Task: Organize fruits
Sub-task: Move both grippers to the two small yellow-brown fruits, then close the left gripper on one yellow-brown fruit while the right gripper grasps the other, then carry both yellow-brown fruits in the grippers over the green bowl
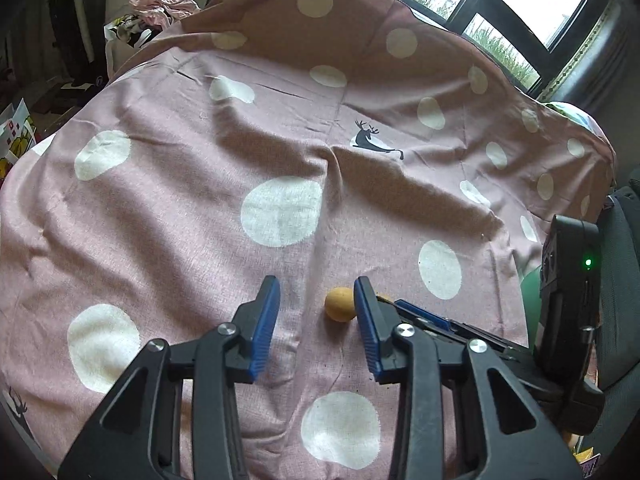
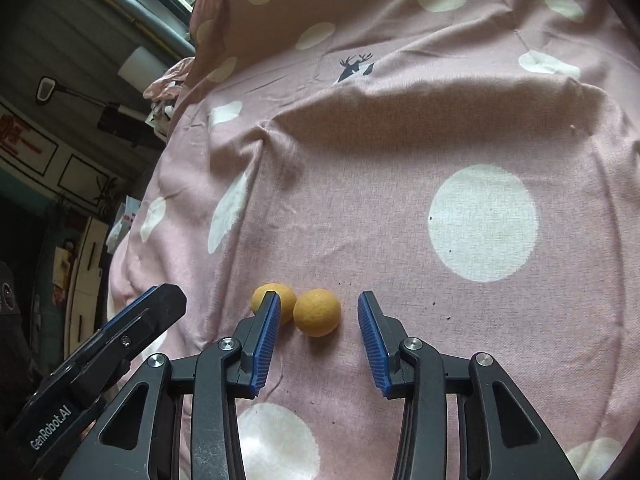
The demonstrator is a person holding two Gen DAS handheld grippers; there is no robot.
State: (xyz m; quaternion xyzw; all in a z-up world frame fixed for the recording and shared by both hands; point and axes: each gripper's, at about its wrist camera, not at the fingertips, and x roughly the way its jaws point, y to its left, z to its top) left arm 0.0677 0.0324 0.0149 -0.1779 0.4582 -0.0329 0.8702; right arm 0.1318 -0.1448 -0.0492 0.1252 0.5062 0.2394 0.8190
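Two small yellow-orange round fruits lie side by side on a pink sheet with white dots [image 2: 400,160]. In the right wrist view, one fruit [image 2: 317,312] sits between the tips of my open right gripper [image 2: 318,306]. The other fruit [image 2: 266,295] is partly hidden behind my right gripper's left finger. In the left wrist view, my left gripper [image 1: 316,292] is open and empty, and one fruit [image 1: 339,304] lies just inside its right fingertip; a sliver of the second fruit [image 1: 385,298] shows behind that finger. My right gripper [image 1: 424,316] reaches in from the right.
The pink sheet [image 1: 200,200] is wrinkled, with a raised fold [image 1: 420,188] behind the fruits. Beyond it are a window [image 1: 520,0] and a pile of clothes [image 1: 156,8]. My left gripper [image 2: 132,320] shows at lower left in the right wrist view.
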